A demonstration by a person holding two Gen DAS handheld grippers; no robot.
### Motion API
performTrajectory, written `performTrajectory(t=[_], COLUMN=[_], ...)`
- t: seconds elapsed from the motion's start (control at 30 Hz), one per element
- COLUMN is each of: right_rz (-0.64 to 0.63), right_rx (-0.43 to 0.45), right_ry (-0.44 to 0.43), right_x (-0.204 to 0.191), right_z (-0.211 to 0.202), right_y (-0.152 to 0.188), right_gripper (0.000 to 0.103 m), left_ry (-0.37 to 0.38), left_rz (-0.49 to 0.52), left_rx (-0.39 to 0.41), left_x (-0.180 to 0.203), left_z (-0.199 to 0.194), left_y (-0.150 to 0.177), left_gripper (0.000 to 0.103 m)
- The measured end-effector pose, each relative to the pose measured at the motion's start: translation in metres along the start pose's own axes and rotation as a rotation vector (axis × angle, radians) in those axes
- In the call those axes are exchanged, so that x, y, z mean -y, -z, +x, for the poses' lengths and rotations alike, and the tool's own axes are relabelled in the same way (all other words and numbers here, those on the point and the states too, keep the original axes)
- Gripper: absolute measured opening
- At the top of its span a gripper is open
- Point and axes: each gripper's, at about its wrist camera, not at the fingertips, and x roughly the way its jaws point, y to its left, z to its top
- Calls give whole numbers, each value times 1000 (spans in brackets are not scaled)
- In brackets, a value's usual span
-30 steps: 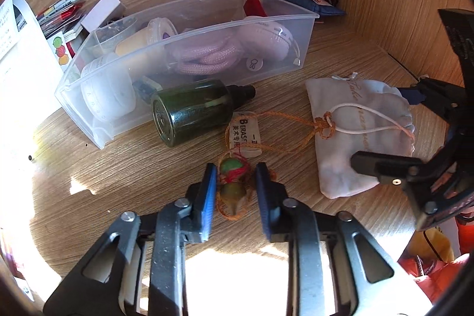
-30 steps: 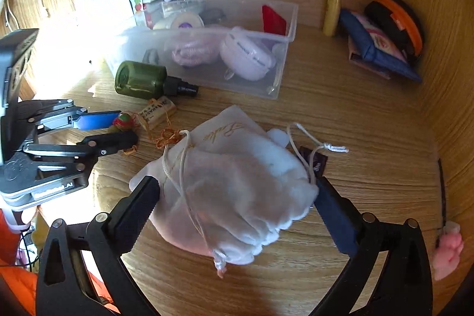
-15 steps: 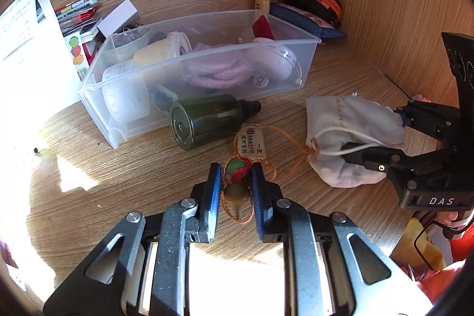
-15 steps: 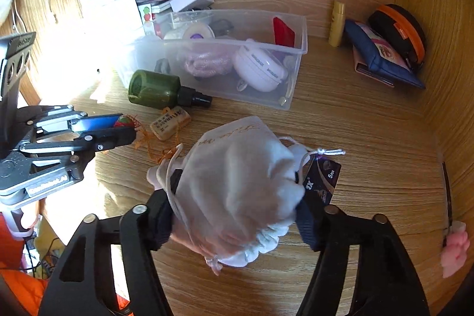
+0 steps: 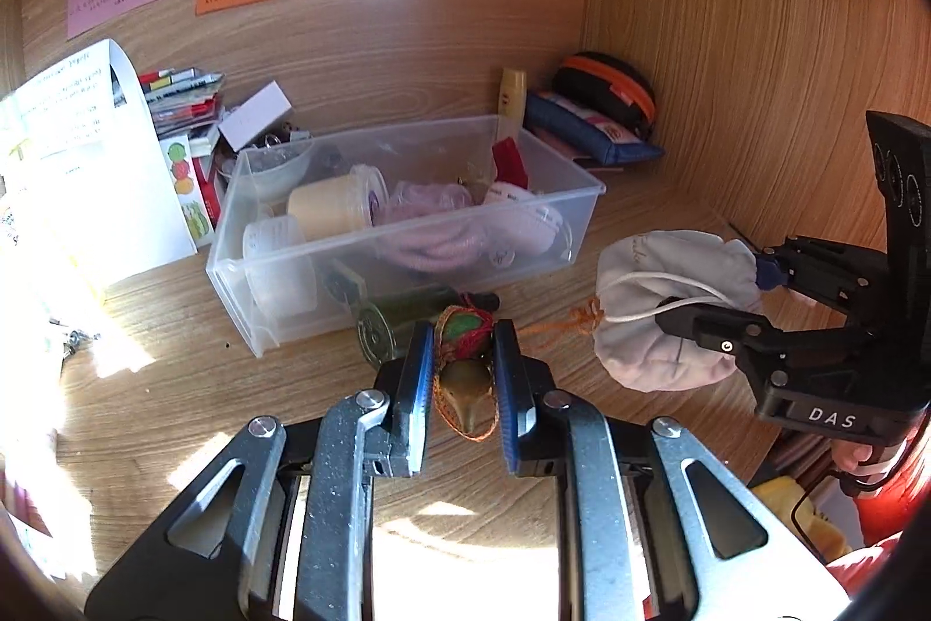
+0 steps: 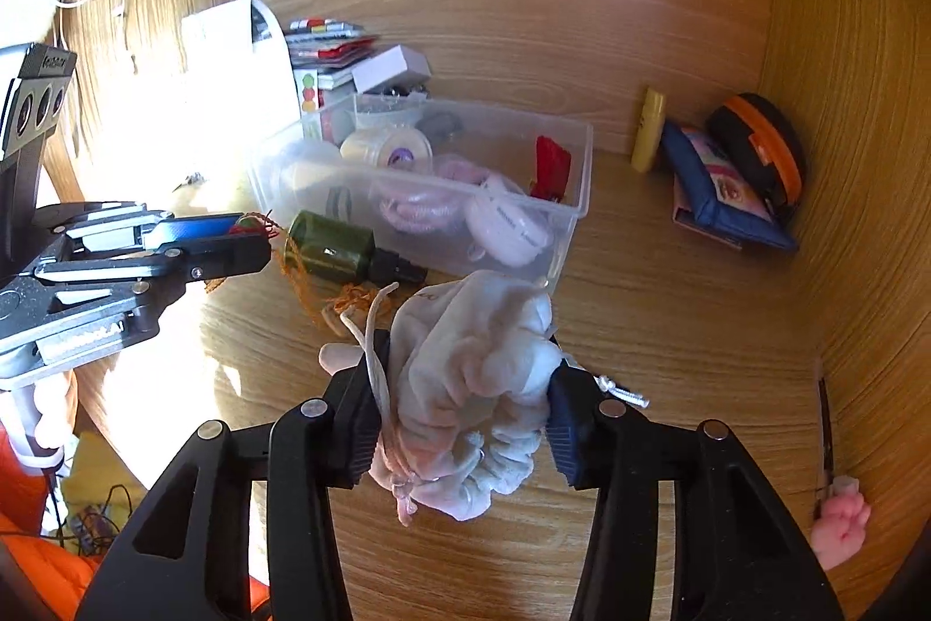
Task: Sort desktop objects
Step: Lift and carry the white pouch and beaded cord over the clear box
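Observation:
My left gripper [image 5: 462,350] is shut on a red-and-green charm [image 5: 465,330] wound with orange cord, held just above the desk. The cord [image 5: 558,324] trails to the right. My right gripper [image 6: 465,388] has a white drawstring pouch [image 6: 465,341] bunched between its pads, and its jaws are still closing on it. The left wrist view shows that pouch [image 5: 657,359] raised at the right in the right gripper [image 5: 715,292]. The right wrist view shows the left gripper [image 6: 250,237] at the left. Behind both stands a clear bin [image 5: 349,266] holding several items.
A green bottle [image 5: 401,312] lies on its side against the bin's front wall. A yellow tube [image 6: 649,132], a blue case [image 6: 715,202] and a black-and-orange pouch [image 6: 756,144] fill the back right corner. Papers [image 5: 87,155] and small boxes [image 5: 256,114] stand at the left.
The right jaws closed from wide open onto the pouch and lifted it off the desk. The left gripper rose with the charm. Both views now look from higher up.

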Motion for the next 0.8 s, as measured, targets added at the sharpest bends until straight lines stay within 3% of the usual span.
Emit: performTrajectory(t=[0.53, 0.63, 0.8], right_rz=[-34, -39, -44], right_rx=[162, 180, 184], right_ry=[43, 43, 12], right_x=[5, 4, 4], right_z=[-11, -5, 9], right_y=[-62, -75, -94], right_gripper=[43, 31, 26], left_ry=[-34, -45, -41], left_rz=[-47, -48, -69], left_rx=[113, 121, 110], left_x=[-36, -42, -53], left_z=[-15, -14, -4], left_y=[-50, -58, -68], left_gripper=[19, 19, 19])
